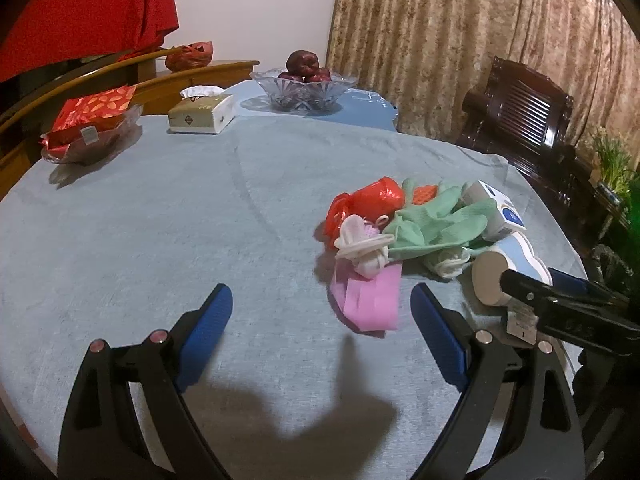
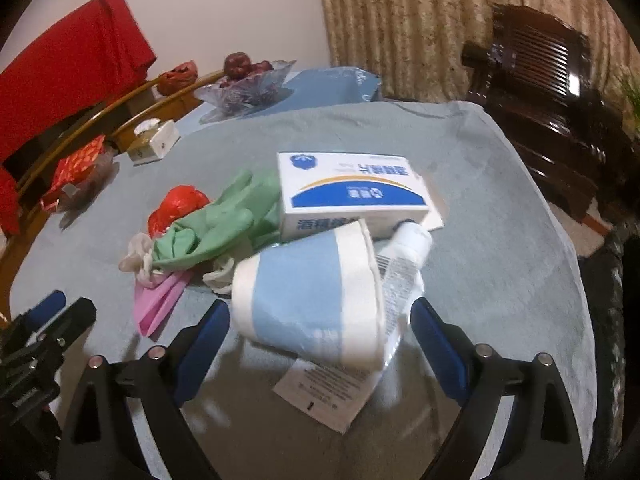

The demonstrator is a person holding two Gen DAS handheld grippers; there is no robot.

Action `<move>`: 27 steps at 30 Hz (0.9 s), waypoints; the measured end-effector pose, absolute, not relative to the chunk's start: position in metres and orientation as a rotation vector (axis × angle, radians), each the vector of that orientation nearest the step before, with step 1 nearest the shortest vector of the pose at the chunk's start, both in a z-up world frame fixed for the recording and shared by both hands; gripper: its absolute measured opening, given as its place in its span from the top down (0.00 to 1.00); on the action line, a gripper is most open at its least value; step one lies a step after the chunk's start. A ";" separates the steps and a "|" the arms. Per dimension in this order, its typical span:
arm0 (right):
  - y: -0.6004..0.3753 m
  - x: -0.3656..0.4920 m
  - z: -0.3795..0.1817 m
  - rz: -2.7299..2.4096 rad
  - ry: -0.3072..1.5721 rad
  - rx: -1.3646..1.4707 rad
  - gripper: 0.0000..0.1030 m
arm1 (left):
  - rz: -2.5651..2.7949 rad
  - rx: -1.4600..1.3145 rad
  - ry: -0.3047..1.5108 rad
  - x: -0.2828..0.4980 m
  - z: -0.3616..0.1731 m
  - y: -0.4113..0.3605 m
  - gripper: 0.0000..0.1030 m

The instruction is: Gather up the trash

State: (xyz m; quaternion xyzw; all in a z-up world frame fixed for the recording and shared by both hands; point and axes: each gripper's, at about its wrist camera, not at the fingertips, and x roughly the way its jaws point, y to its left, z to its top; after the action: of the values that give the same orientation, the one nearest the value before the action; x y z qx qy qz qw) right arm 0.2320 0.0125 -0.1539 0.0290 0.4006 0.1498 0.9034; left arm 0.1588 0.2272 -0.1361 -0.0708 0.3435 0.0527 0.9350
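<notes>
- The white and blue box (image 2: 352, 190) is carrying blue Chinese lettering and a logo, upside down from the right wrist view; I cannot read it. A printed leaflet (image 2: 328, 394) is lying under the cup (image 2: 308, 300), its text too small to make out.
- The trash is sitting heaped on the grey-blue cloth (image 1: 160, 220) toward the table's right side: red bag (image 1: 368, 204), green glove (image 1: 436, 220), pink paper (image 1: 370, 300), the box, the tipped cup and a small white bottle (image 2: 412, 240).
- The right gripper (image 2: 320, 320) is gaping wide, fingers either side of the cup, gripping nothing.
- The left gripper (image 1: 322, 312) is also spread wide and holding nothing, just beside the pink paper.
- Farther off, a tissue box (image 1: 200, 114), fruit bowl (image 1: 306, 88) and snack tray (image 1: 92, 128) are sitting well apart from the heap, leaving bare cloth between.
- A dark chair (image 1: 520, 112) and curtain (image 1: 460, 40) are standing beyond the right edge.
</notes>
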 end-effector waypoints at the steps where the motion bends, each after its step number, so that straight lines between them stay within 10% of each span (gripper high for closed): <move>1: 0.012 0.233 -0.155 0.324 0.842 0.066 0.30 | 0.108 -0.145 0.702 0.159 -0.137 0.228 0.14; 27: -0.099 0.202 -0.136 0.286 0.809 0.142 0.30 | -0.041 -0.118 0.741 0.175 -0.142 0.133 0.18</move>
State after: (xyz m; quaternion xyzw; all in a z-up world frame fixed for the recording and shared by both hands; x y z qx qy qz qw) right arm 0.2025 -0.0994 -0.1362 0.0690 0.3920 0.1386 0.9069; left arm 0.1751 0.1333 -0.1425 -0.0575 0.3620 -0.0201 0.9302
